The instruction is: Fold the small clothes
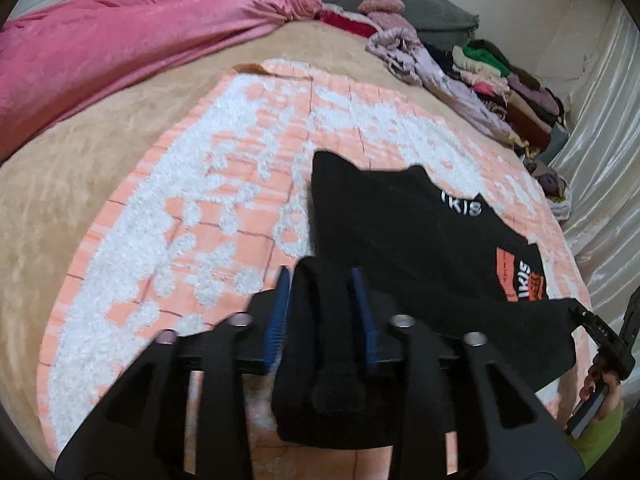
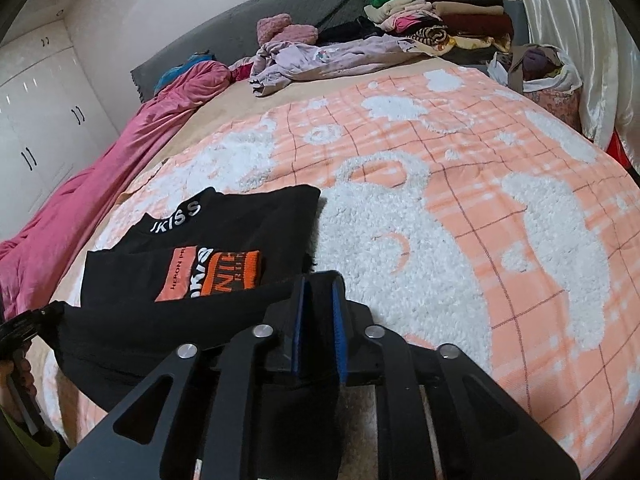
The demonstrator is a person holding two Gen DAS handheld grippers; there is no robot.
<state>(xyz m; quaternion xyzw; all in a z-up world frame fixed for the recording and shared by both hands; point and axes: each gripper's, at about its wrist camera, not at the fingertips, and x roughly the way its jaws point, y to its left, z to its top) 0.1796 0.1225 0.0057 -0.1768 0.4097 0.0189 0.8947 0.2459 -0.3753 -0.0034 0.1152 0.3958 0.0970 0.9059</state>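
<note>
Black cloth is what you are working with: one small black shirt point(image 1: 404, 232) lies on the peach and white blanket point(image 1: 192, 208) on the bed. Its far part lies flat, with white letters at the neck and one orange patch point(image 2: 212, 272) on the chest. Its near edge is lifted and hangs between your two claws.

Your left gripper point(image 1: 322, 276) has its two blue pads a little apart. A thick roll of the black cloth sits between them. The pads look loose beside it, not pressing on it.

Your right gripper point(image 2: 319, 284) also has its two blue pads a little apart. Black cloth fills the gap, and I cannot tell for sure if the pads squeeze it.

Only the left view shows your right hand point(image 1: 604, 384), with a bit of green sleeve, at the right edge by the shirt's corner. Only the right view shows the white cupboard doors point(image 2: 44, 136) with dark handles, on the left. It also shows one full bag point(image 2: 540, 72) by the shiny curtain point(image 2: 568, 20).

Both views show one long pink blanket point(image 1: 120, 52), one grey bed head point(image 2: 256, 24), one loose lilac garment point(image 2: 320, 60) and one pile of folded clothes point(image 2: 448, 16) at the far end.
</note>
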